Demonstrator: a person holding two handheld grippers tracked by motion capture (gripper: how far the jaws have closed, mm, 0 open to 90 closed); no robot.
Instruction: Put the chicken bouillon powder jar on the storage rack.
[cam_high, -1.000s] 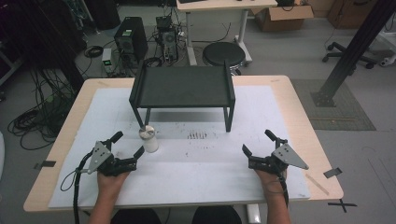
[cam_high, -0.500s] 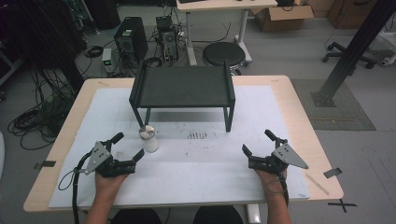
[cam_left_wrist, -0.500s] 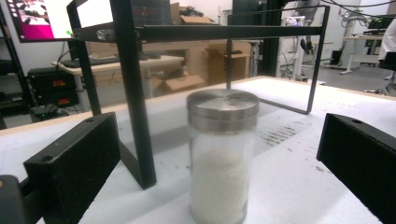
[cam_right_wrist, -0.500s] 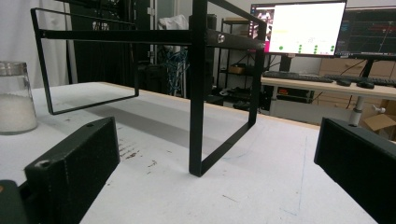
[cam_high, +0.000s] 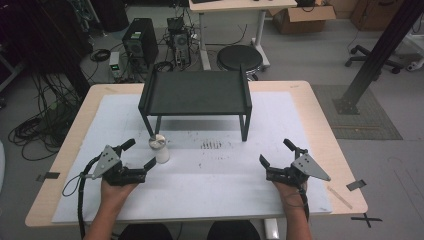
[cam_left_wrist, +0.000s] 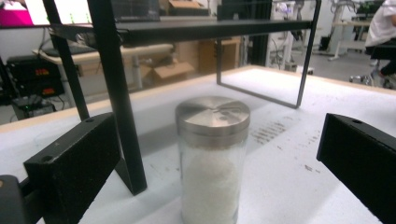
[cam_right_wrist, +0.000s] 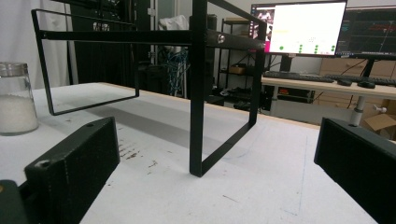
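A glass jar (cam_high: 160, 149) with a metal lid, part full of white grains, stands on the white mat beside the front left leg of a black metal shelf (cam_high: 195, 92). My left gripper (cam_high: 140, 153) is open just left of the jar. In the left gripper view the jar (cam_left_wrist: 212, 158) stands upright between and slightly ahead of the two spread jaws, touching neither. My right gripper (cam_high: 275, 151) is open near the front right of the mat with nothing between its jaws; its view looks at the shelf's leg (cam_right_wrist: 198, 93), and the jar (cam_right_wrist: 16, 98) is far off at the left.
The white mat (cam_high: 215, 170) covers most of the wooden table (cam_high: 325, 130). Dark smudges (cam_high: 212, 145) mark the mat in front of the shelf. Beyond the table's far edge are a stool (cam_high: 240, 57), computers and cables on the floor.
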